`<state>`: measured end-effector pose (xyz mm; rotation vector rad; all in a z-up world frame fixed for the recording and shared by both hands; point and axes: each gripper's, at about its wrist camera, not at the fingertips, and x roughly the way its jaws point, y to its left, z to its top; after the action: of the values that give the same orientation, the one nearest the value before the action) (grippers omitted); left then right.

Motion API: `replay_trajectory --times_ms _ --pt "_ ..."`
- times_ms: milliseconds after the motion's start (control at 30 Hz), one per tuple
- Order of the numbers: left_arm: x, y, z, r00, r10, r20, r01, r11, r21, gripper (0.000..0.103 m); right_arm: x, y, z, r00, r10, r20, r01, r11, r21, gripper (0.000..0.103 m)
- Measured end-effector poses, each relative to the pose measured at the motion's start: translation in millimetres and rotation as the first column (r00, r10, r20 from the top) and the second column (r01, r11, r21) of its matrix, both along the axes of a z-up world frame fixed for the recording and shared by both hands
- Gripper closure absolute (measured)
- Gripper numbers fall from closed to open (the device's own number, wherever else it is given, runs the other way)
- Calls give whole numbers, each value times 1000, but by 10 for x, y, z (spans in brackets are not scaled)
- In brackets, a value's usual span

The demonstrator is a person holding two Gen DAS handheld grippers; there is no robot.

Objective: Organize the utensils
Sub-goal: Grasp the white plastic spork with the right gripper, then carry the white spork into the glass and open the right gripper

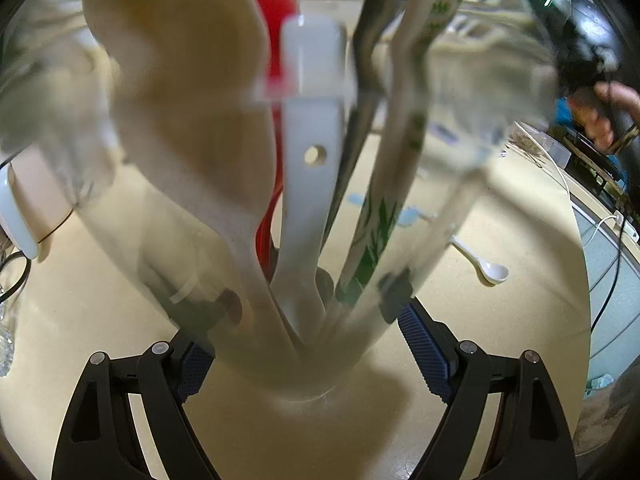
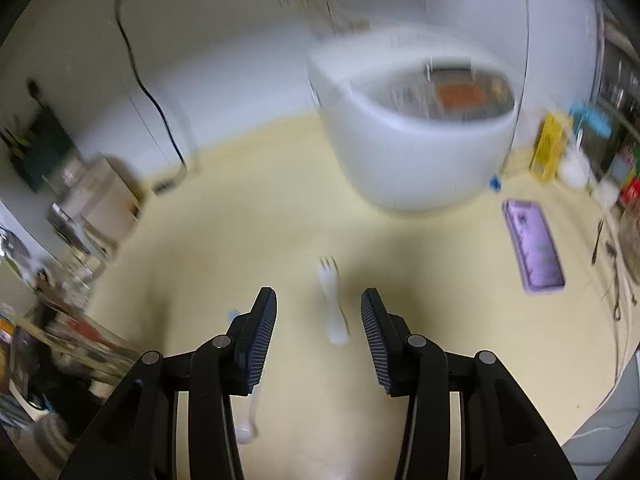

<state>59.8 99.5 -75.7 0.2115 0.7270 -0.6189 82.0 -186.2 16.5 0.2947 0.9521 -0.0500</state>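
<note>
Left wrist view: my left gripper [image 1: 304, 344] has its jaws clamped wide around a clear glass cup [image 1: 448, 216] that stands on the cream surface [image 1: 520, 340]. The cup is already well stocked: a broad wooden spatula [image 1: 180, 92], a red spoon [image 1: 272, 12], a white slotted handle [image 1: 308, 168], a dark utensil [image 1: 368, 40] and wrapped chopsticks [image 1: 380, 224] with green print all lean inside it. So most of the sorting looks done.

Loose pieces remain. A white ceramic spoon [image 1: 490, 270] lies on the surface at about three o'clock from the cup. In the right wrist view a white plastic fork [image 2: 333, 300], pale and blurred, lies flat with its tines toward twelve o'clock. My right gripper [image 2: 319, 330] hangs over it, jaws released, partly apart and unclenched around nothing, the fork lying in the gap between them. At two o'clock sits a purple tray [image 2: 534, 246].
</note>
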Motion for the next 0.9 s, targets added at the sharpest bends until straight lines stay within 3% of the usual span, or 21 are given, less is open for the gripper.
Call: replay_trajectory --times_ms 300,667,833,900 --pt "-20 -37 -5 1000 -3 -6 3 1000 -6 16 764 101 -720 990 75 -122 -82 995 -56 59" --pt "-13 49 32 1000 -2 -19 2 1000 -14 16 1182 243 -986 969 114 -218 -154 973 -174 59" --pt "-12 56 42 1000 -1 -18 1 1000 -11 16 1167 229 -985 965 130 -228 -175 966 -188 81" --pt "-11 56 41 1000 -1 -18 1 1000 -12 16 1125 189 -968 965 134 -227 -176 968 -179 81"
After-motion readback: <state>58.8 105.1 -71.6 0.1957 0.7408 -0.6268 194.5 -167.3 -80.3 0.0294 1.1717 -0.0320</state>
